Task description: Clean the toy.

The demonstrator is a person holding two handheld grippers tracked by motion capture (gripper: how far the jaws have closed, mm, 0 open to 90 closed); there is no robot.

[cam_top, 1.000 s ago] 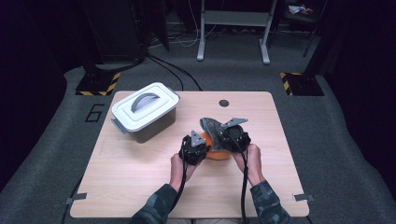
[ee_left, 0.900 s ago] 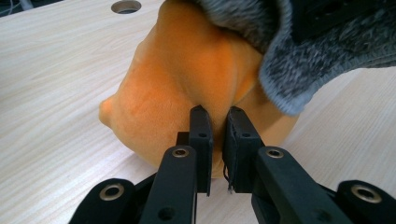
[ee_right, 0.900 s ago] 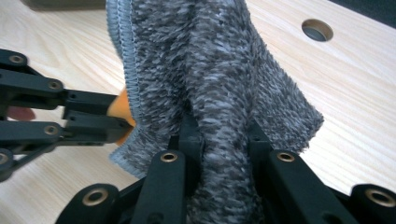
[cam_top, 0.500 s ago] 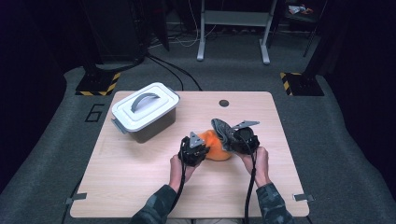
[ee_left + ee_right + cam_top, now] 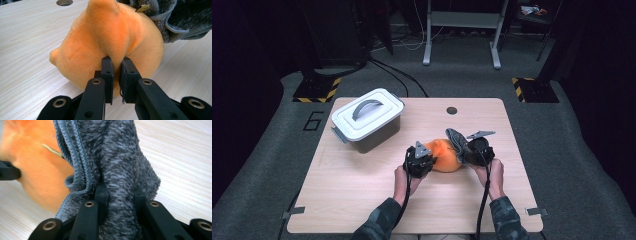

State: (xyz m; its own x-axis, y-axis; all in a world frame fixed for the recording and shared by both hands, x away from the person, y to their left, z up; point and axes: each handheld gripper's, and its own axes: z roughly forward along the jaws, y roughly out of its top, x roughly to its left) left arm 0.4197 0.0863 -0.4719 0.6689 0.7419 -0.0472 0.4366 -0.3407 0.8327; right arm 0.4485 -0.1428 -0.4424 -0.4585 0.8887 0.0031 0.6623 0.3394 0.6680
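Centre of the high view, slightly right: the soft orange plush toy sits on the pale wooden table, pinned between both tools. The left gripper has its jaws nearly closed, pinching a fold of the orange fur. The right gripper clamps a thick wad of fuzzy grey knitted cloth, which touches the toy's upper right side. A white lidded plastic box stands at upper left.
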